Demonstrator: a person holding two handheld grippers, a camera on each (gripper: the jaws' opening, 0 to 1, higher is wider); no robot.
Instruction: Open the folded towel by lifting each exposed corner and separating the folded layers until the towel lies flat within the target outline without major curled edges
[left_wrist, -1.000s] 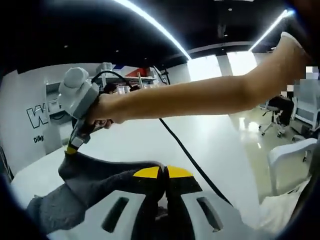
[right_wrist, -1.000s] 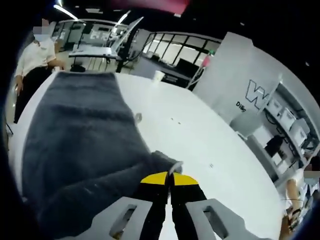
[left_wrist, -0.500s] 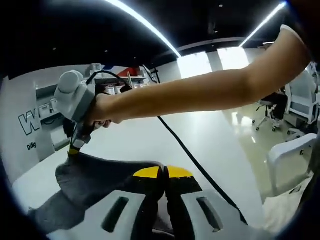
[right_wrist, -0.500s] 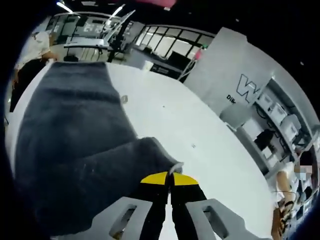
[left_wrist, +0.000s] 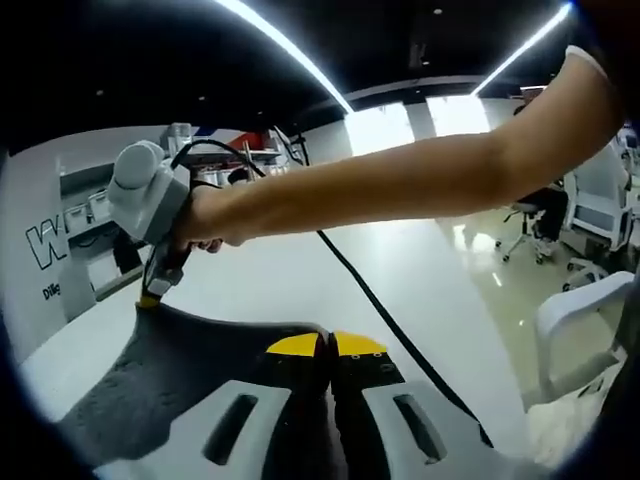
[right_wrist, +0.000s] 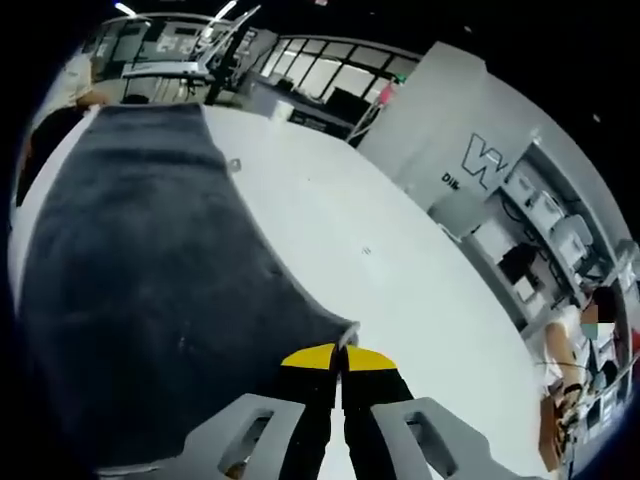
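Observation:
A dark grey towel (right_wrist: 140, 270) lies spread over the white table (right_wrist: 400, 270) in the right gripper view, reaching from the far end to my jaws. My right gripper (right_wrist: 340, 352) is shut on its near corner. In the left gripper view my left gripper (left_wrist: 330, 342) is shut on another corner of the same towel (left_wrist: 190, 365), whose edge runs taut to the left. There the right gripper (left_wrist: 150, 298), held by a person's hand (left_wrist: 215, 220), pinches the towel's other corner.
A black cable (left_wrist: 385, 320) crosses the white table (left_wrist: 300, 275) behind the towel. White chairs (left_wrist: 580, 320) stand at the right. A grey panel with lettering (right_wrist: 470, 150), shelves and people stand beyond the table.
The towel has been drawn flatter: the raised fold near my right jaws has gone, and the edge between the two grippers has stretched out straighter.

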